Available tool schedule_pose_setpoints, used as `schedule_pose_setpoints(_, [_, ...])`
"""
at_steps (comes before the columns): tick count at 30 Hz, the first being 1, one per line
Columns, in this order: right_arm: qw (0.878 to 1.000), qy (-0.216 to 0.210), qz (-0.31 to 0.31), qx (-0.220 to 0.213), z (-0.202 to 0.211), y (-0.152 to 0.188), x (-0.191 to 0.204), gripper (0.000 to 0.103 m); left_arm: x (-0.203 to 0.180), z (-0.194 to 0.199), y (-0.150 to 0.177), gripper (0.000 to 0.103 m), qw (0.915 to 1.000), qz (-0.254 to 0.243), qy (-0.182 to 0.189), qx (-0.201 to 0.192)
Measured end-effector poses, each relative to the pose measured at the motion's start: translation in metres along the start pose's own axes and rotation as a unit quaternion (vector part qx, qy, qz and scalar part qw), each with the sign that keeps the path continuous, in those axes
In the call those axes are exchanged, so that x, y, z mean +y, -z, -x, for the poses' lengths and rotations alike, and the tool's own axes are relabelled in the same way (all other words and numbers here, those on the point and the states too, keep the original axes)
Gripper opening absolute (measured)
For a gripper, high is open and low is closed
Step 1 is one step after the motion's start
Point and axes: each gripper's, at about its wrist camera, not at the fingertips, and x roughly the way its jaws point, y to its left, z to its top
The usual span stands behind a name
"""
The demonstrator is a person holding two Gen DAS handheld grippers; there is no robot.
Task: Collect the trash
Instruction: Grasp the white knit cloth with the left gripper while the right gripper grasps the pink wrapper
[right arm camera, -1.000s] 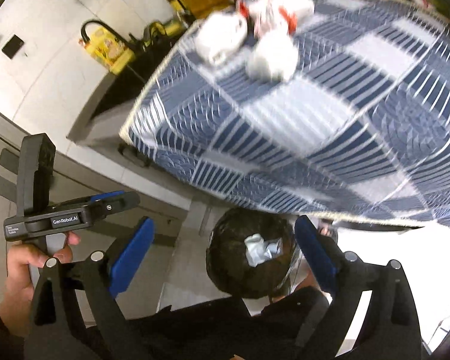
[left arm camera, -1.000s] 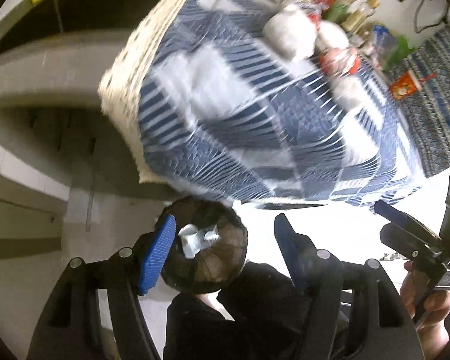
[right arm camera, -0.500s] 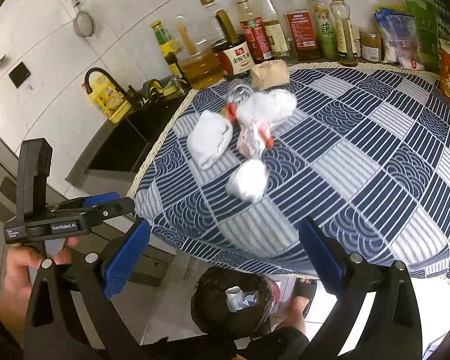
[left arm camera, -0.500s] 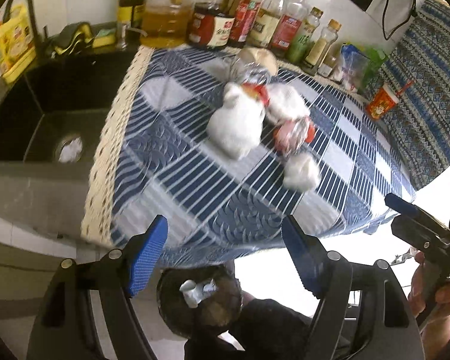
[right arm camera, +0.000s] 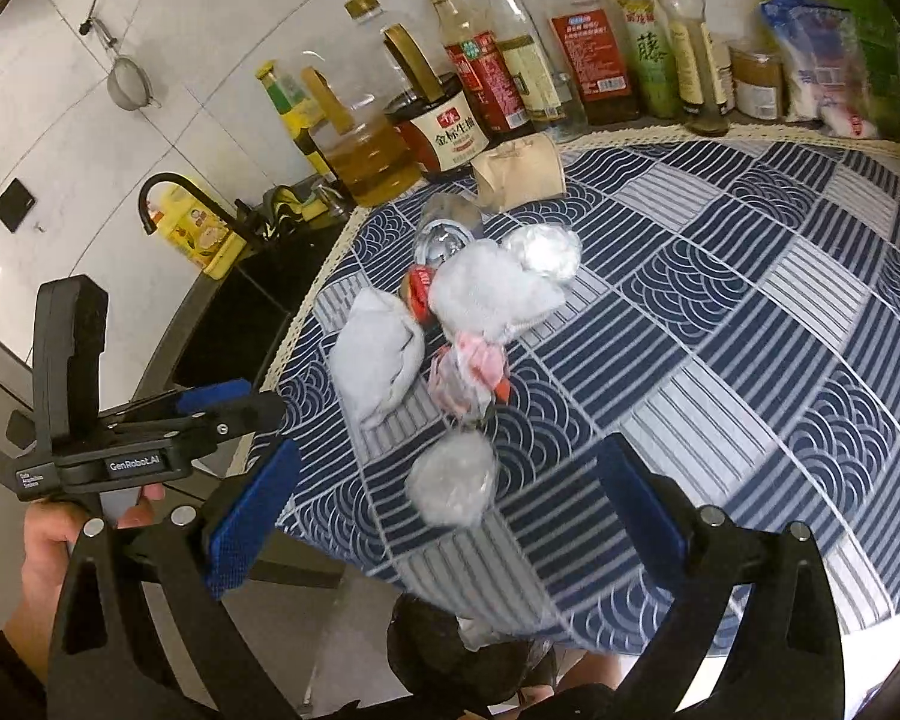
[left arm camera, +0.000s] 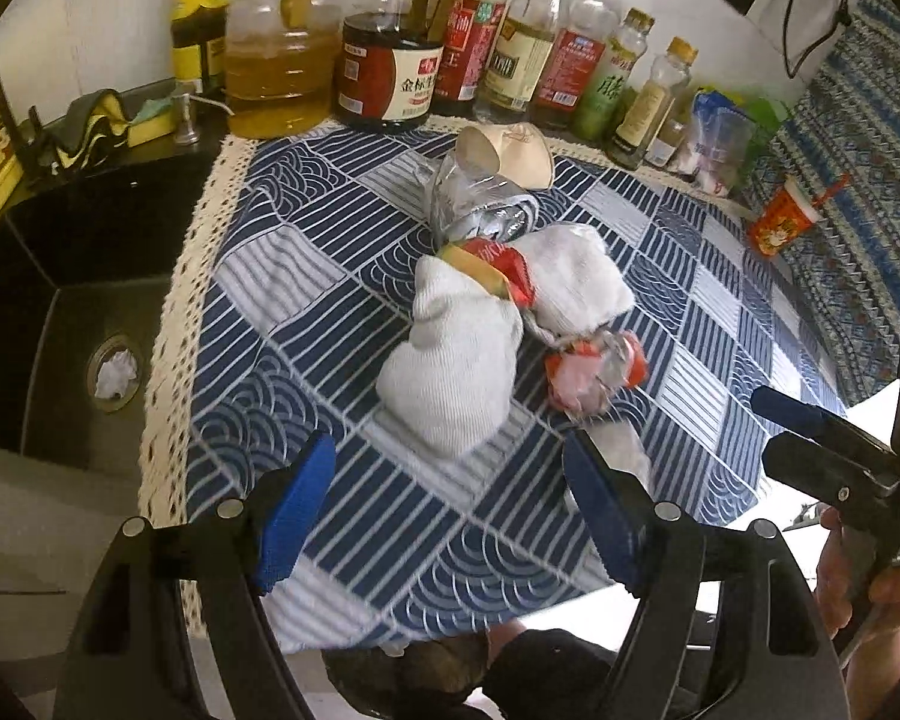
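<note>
Both grippers are hovering over the near edge of the blue patterned tablecloth (left arm camera: 306,276), each with its blue fingers spread wide and gripping nothing. The left gripper (left arm camera: 450,504) is pointing at a white crumpled wad (left arm camera: 450,372) in the heap of trash mid-table; the right gripper (right arm camera: 444,516) is framing a small pale ball (right arm camera: 453,483). A crushed plastic bottle (left arm camera: 480,204) is lying behind them, near the sauce bottles (left arm camera: 510,48)

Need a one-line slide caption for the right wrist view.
Open right gripper hovering over crumpled white tissue wad near the edge of the blue-and-white patterned tablecloth.
</note>
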Motion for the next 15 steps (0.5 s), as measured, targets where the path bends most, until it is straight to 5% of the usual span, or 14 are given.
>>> schedule_pose_setpoints(11, [0.999, -0.022, -0.006, 0.041, -0.046, -0.026, -0.018, 0.092, -0.003, -0.049, -0.028, 0.076, 0.9993, -0.007, -0.008, 0.035])
schedule_pose_setpoints(15, [0.998, -0.029, -0.003, 0.056, -0.060, -0.032, -0.020, 0.077, -0.002, -0.058, -0.033, 0.074, 0.9991, -0.005, -0.011, 0.041])
